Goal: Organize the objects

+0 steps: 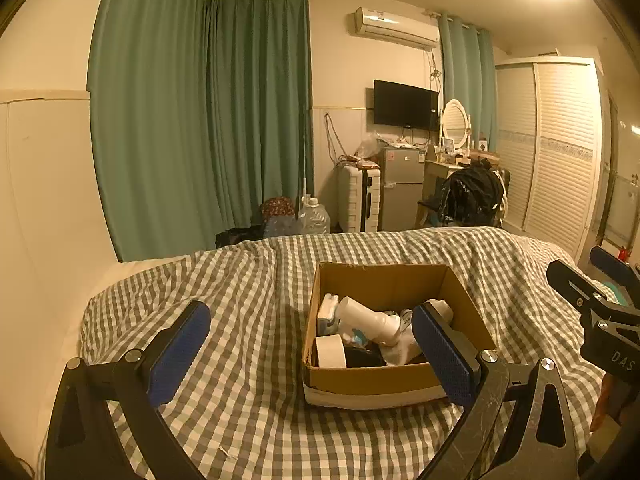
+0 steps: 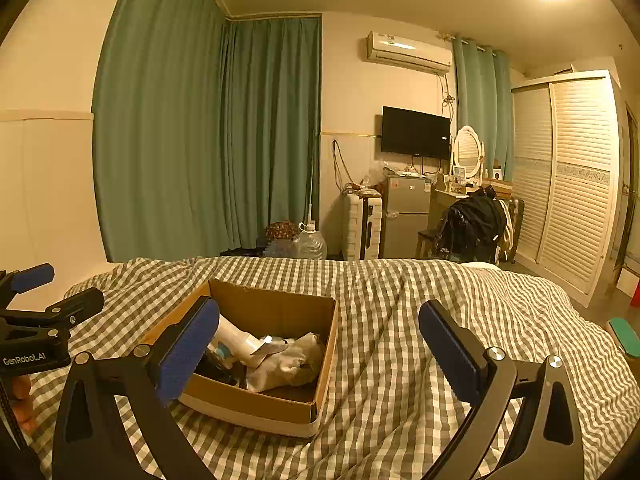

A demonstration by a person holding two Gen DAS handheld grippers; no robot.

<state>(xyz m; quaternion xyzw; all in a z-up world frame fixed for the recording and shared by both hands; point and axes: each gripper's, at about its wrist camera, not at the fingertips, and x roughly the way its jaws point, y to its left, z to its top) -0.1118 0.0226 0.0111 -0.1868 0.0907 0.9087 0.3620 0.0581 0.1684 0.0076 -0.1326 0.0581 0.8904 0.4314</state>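
Note:
An open cardboard box (image 1: 396, 380) sits on the checked bed cover (image 1: 248, 360). Inside it lie a white bottle (image 1: 366, 318), a roll of white tape (image 1: 331, 352), a black item and other small white things. The right wrist view shows the same box (image 2: 280, 404) with the white bottle (image 2: 236, 338) and a crumpled whitish cloth (image 2: 292, 360). My left gripper (image 1: 310, 344) hovers open before the box with nothing between its blue pads. My right gripper (image 2: 320, 348) is open too, to the right of the box, and empty. Each gripper shows at the edge of the other's view.
Beyond the bed stand green curtains (image 1: 200, 120), water jugs (image 1: 314, 216) on the floor, a white suitcase (image 1: 358, 198), a small fridge (image 1: 402, 188), a dressing table with a mirror (image 1: 454, 120) and a louvred wardrobe (image 1: 560, 152). A wall lies to the left.

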